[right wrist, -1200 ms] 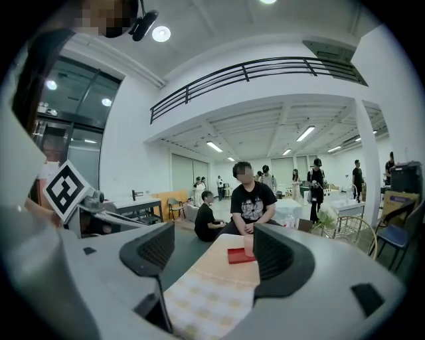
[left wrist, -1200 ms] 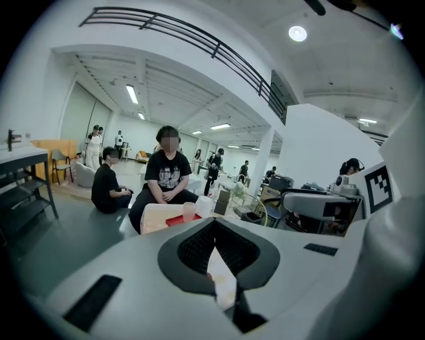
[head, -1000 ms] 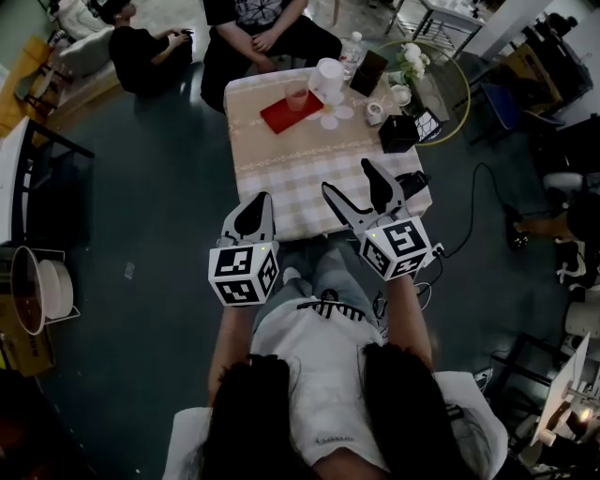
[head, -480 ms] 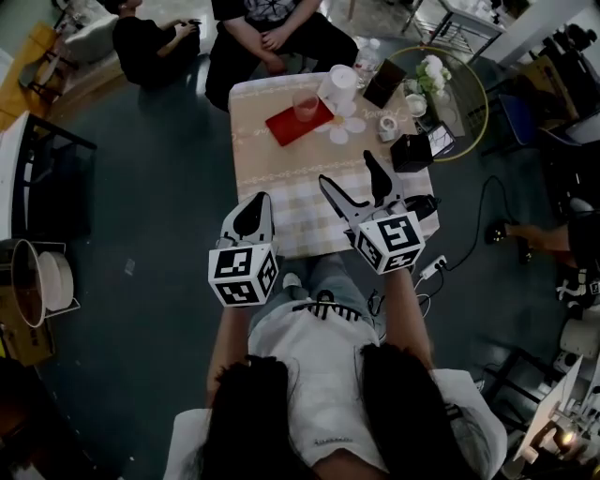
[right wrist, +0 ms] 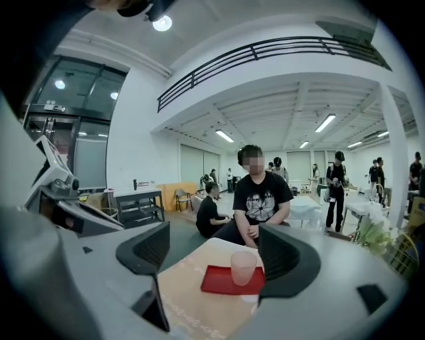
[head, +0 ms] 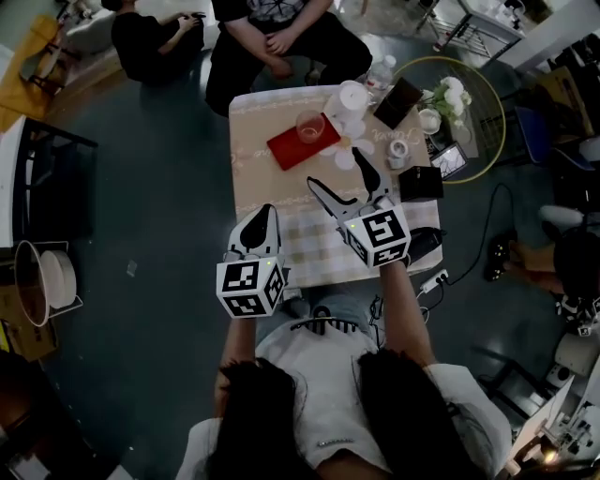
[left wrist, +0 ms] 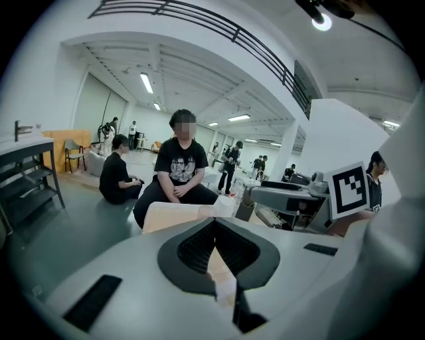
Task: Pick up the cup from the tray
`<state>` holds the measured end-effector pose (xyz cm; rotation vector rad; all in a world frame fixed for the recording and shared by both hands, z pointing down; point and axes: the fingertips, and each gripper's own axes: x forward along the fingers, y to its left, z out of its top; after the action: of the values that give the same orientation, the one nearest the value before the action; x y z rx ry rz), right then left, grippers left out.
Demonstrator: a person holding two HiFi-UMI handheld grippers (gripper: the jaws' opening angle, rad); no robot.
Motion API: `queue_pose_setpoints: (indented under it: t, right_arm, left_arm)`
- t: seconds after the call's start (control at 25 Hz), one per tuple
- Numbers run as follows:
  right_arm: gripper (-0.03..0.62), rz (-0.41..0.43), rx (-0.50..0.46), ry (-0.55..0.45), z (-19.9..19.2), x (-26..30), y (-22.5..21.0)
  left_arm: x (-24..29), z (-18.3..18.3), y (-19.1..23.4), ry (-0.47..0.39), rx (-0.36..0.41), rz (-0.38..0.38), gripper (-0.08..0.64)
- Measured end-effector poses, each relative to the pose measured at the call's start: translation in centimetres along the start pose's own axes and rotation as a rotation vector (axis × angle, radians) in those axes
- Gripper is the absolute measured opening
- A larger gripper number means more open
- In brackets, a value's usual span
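Observation:
A translucent pink cup [head: 310, 125] stands upright on a flat red tray [head: 296, 148] at the far side of the checked table [head: 265, 192]. My right gripper [head: 337, 171] hovers over the table's middle, short of the tray, its jaws opening with nothing between them. In the right gripper view the cup [right wrist: 243, 267] and tray [right wrist: 223, 281] lie ahead between the spread jaws of the right gripper [right wrist: 216, 251]. My left gripper [head: 259, 225] hangs at the table's near edge. In the left gripper view the left gripper [left wrist: 216, 229] has its jaws together and empty.
Right of the tray stand a white jug [head: 353, 97], a water bottle [head: 379, 71], a dark tablet [head: 397, 101], small white cups [head: 398, 150] and a black box [head: 421, 183]. A round glass table [head: 488, 142] holds flowers [head: 448, 97]. A person [head: 274, 28] sits behind the table.
My right gripper has moved forward over the table toward the tray, and its jaws have spread wider. The left gripper has stayed near the table's front edge.

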<state>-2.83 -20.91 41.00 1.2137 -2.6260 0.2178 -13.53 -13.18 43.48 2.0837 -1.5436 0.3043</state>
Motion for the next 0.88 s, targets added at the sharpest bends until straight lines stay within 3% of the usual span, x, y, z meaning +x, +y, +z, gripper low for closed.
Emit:
queue_pose_setpoints:
  t: [0.32, 0.88]
  right_arm:
    - [0.413, 0.047, 0.046, 0.072, -2.9, 6.1, -3.7]
    - [0.445, 0.084, 0.038, 0.18, -9.3, 14.2, -7.1]
  left_arm:
    - [4.1, 0.0, 1.2, 0.04, -0.05, 0.049, 0.008]
    - [10.4, -1.0, 4.0, 0.108, -0.107, 0.117, 0.008]
